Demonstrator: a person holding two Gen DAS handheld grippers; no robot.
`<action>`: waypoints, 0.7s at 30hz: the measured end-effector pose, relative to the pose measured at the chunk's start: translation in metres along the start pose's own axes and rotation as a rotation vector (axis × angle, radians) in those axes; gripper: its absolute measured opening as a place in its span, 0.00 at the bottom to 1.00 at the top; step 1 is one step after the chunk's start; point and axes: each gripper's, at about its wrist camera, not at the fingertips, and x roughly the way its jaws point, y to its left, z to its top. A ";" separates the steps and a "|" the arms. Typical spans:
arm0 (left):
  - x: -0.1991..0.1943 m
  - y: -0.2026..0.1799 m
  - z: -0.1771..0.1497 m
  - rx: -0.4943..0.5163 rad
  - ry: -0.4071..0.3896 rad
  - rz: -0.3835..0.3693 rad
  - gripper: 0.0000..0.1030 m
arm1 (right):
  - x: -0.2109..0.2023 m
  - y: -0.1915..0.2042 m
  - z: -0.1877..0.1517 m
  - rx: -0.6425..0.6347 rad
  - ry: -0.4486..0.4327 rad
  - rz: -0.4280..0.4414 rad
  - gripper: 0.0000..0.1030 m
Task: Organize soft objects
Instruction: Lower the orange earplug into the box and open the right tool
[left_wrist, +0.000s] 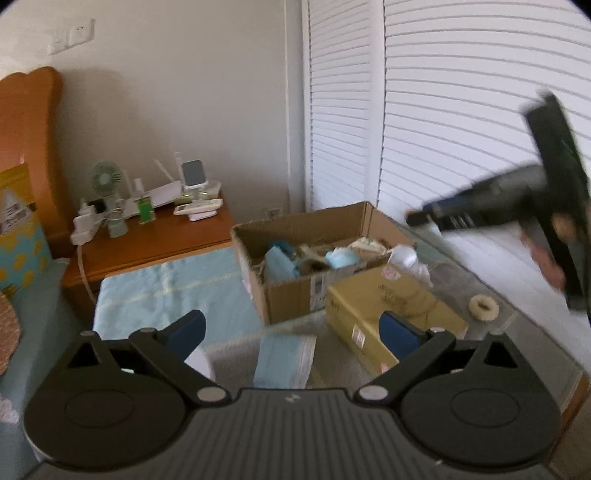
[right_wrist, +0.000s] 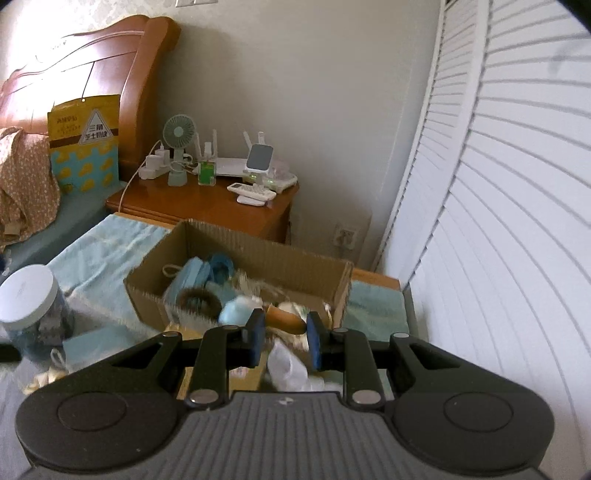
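Ring (left_wrist: 483, 308) in left view only; left claw (left_wrist: 291, 319) wide open, right claw (right_wrist: 285, 319) closed.

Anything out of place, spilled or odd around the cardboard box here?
Yes. Soft items lie loose outside the cardboard box: a blue folded cloth, a cream ring near the edge, and white crumpled material beside the yellow box. Nothing looks damaged.

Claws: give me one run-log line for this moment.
left claw open, empty | right claw shut, hold unclear | cardboard box partly filled
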 end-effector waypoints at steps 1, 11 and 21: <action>-0.004 -0.002 -0.004 0.007 0.002 0.003 0.97 | 0.004 0.001 0.005 -0.008 0.001 0.000 0.27; -0.017 0.009 -0.023 -0.054 -0.010 0.038 0.97 | 0.065 0.012 0.050 -0.042 0.049 0.059 0.27; -0.014 0.024 -0.031 -0.095 0.015 0.082 0.97 | 0.094 0.028 0.059 -0.023 0.050 0.089 0.98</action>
